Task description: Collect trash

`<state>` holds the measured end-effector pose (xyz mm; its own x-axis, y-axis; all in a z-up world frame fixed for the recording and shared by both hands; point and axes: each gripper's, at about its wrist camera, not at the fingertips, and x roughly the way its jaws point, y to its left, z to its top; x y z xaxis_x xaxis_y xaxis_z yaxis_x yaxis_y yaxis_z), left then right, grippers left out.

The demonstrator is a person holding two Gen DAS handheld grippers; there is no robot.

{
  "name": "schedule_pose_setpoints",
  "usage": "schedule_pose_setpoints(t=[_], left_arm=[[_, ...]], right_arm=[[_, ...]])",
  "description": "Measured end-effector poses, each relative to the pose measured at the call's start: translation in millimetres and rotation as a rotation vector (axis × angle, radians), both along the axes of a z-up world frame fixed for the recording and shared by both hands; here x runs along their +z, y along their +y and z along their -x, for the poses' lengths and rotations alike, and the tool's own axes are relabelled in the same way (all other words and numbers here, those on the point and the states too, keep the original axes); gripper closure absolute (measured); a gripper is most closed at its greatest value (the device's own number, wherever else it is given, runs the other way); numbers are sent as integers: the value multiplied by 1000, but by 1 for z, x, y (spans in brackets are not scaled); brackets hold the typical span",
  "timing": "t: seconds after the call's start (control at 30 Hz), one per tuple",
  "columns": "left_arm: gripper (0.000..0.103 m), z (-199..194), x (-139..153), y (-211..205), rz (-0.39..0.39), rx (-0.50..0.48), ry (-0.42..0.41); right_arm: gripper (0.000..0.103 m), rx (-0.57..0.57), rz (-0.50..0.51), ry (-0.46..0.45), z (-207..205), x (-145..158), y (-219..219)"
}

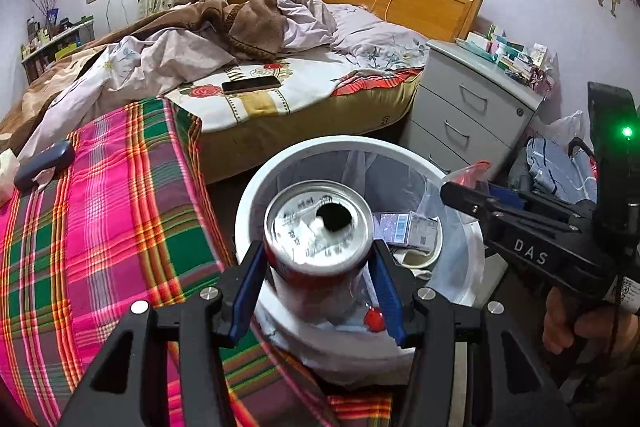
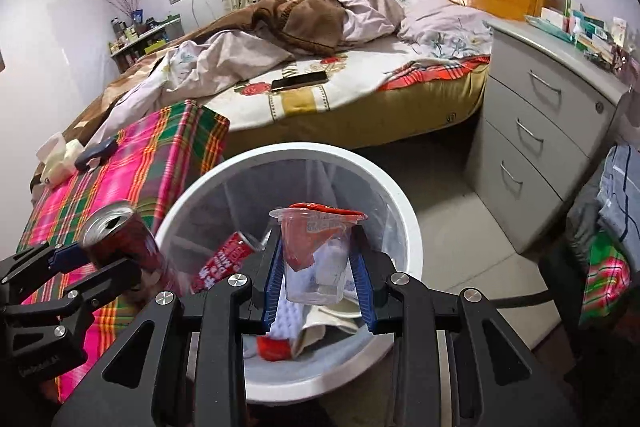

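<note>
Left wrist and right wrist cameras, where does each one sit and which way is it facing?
Left wrist: on the left gripper, angled down at the round white trash bin; its blue pads clamp a red aluminium drink can; a hand shows.
Right wrist: on the right gripper, angled down; pads clamp a clear plastic cup.
Shared: bin, can, bed.

The left gripper (image 1: 320, 259) is pointing steeply downward, its blue pads (image 1: 250, 291) pressing on both sides of a drink can (image 1: 318, 227). The right gripper (image 2: 318, 279) is tilting down likewise, its jaws clamping a clear plastic cup (image 2: 316, 255). In the left wrist view it is sitting at three o'clock, a hand (image 1: 580, 319) gripping its handle.
</note>
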<state>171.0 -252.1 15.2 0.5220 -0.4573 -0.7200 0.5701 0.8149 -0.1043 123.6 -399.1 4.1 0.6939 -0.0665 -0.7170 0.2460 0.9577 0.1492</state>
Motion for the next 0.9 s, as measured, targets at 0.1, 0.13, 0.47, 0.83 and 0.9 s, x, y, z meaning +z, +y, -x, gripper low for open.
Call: schedule_pose_setpoints(t=[0.1, 0.13, 0.47, 0.83, 0.9], left_arm=[[49, -6, -6, -4, 2, 11, 22], [49, -8, -7, -4, 6, 19, 28], [32, -12, 2, -1, 64, 32, 7], [32, 3, 9, 18, 47, 55, -27], [31, 8, 10, 23, 55, 57, -22]], right_arm=[[70, 6, 7, 21, -4, -5, -2], [70, 9, 8, 22, -4, -6, -2], [44, 19, 43, 39, -7, -6, 1], [42, 22, 41, -1, 7, 4, 13], [42, 21, 40, -10, 12, 7, 18]])
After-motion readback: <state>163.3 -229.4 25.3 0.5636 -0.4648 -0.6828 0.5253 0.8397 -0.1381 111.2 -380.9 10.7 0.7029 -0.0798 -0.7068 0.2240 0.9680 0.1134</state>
